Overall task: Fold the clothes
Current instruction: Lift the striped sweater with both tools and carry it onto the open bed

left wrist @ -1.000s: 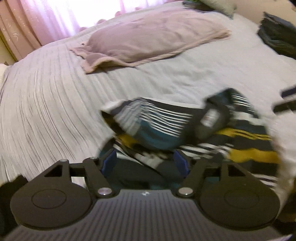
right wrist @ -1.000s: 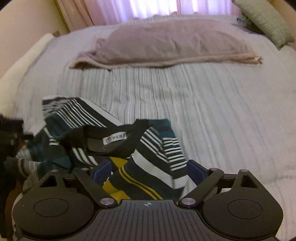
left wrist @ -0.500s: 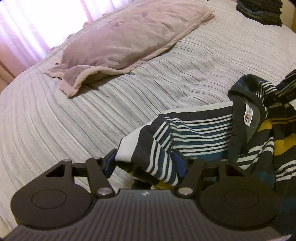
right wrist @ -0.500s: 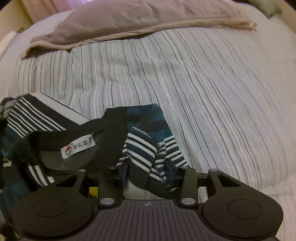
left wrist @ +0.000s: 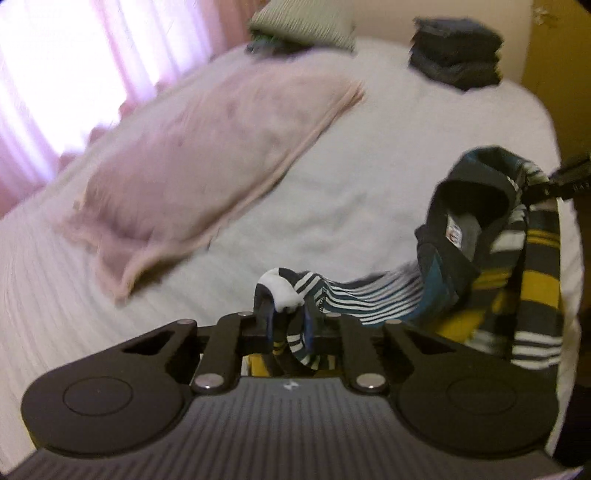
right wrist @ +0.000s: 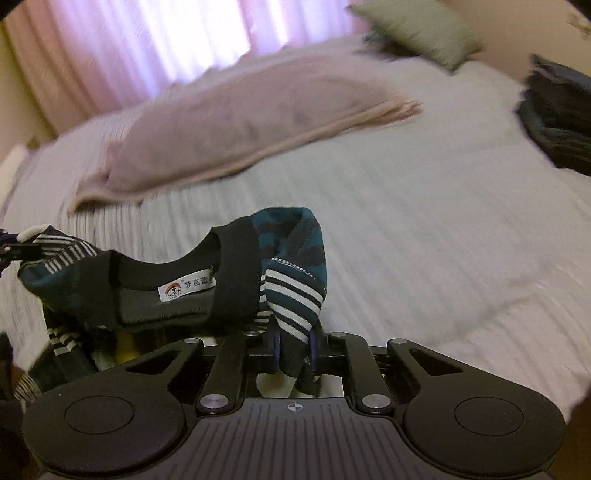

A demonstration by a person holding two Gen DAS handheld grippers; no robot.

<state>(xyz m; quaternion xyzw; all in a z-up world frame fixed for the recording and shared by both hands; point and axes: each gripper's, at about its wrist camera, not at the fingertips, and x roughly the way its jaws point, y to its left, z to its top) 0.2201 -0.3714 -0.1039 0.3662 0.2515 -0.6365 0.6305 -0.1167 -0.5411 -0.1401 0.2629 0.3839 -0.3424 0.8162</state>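
A striped shirt point(left wrist: 517, 280) in black, white, teal and yellow hangs in the air between my two grippers, above the grey striped bed point(left wrist: 351, 177). My left gripper point(left wrist: 290, 325) is shut on one shoulder of the shirt. My right gripper point(right wrist: 294, 350) is shut on the other shoulder point(right wrist: 291, 291). The black collar with its white label point(right wrist: 184, 288) sags between them. In the left wrist view the right gripper's tip point(left wrist: 569, 177) shows at the far right, holding the cloth.
A pinkish-lilac pillow point(left wrist: 207, 170) lies across the bed's far side, also in the right wrist view point(right wrist: 240, 122). A stack of dark folded clothes point(left wrist: 458, 51) sits at the far right corner. A green cushion point(right wrist: 417, 29) lies at the back. Pink curtains point(right wrist: 147, 44) behind.
Both grippers have closed on the shirt's shoulders and lifted it off the bed. The shirt now hangs stretched between them, and both views have tilted upward toward the curtains.
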